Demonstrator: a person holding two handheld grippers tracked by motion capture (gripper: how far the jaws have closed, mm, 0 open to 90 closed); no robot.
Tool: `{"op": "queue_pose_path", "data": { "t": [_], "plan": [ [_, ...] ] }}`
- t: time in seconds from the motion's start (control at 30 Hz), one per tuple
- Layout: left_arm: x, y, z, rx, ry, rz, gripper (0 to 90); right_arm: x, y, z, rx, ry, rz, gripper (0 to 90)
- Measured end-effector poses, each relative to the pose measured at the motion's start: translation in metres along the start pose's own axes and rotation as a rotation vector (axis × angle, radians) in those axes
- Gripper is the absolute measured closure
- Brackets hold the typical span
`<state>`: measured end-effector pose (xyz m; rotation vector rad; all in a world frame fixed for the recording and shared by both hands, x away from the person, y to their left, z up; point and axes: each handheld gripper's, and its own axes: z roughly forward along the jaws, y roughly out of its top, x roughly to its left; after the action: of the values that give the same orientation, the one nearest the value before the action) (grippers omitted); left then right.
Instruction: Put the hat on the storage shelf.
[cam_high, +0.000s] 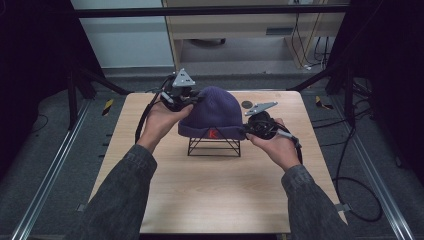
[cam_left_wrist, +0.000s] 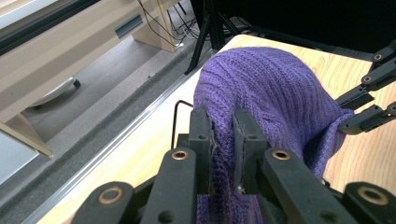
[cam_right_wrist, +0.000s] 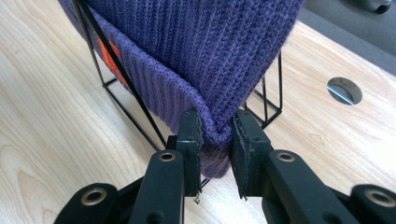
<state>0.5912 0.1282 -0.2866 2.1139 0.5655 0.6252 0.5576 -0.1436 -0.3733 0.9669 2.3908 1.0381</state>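
Observation:
A purple knit beanie (cam_high: 215, 110) with an orange patch (cam_high: 213, 133) on its cuff is draped over a black wire stand (cam_high: 215, 146) at the middle of the wooden table. My left gripper (cam_high: 192, 102) is at the beanie's far left side. In the left gripper view its pads (cam_left_wrist: 223, 126) are pinched on a fold of the beanie (cam_left_wrist: 271, 88). My right gripper (cam_high: 248, 129) is at the beanie's right cuff edge. In the right gripper view its jaws (cam_right_wrist: 217, 126) clamp the folded cuff of the beanie (cam_right_wrist: 210, 51), just above the table beside the stand (cam_right_wrist: 126, 102).
The table (cam_high: 210, 195) has a round cable hole (cam_high: 246, 104) behind the beanie on the right. A pale cabinet (cam_high: 250, 25) stands beyond the table's far edge. Black frame legs and cables flank both sides on the floor.

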Motion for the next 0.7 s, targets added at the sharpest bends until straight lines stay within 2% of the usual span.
{"op": "queue_pose_path", "data": {
  "t": [0.2,0.37,0.53,0.7],
  "plan": [
    [-0.004,-0.002,0.001,-0.014,0.002,-0.001,79.3,0.001,-0.004,0.003,0.006,0.003,0.004,74.4],
    [-0.005,-0.010,0.004,-0.011,-0.005,-0.018,79.3,0.002,-0.007,0.005,0.007,0.004,0.008,74.0],
    [-0.009,-0.016,0.007,-0.006,0.000,-0.005,79.3,0.003,-0.014,0.010,0.010,0.007,0.019,73.5],
    [-0.009,-0.023,0.010,-0.001,-0.006,-0.014,79.3,0.003,-0.019,0.015,0.018,0.008,0.023,73.1]
  ]
}}
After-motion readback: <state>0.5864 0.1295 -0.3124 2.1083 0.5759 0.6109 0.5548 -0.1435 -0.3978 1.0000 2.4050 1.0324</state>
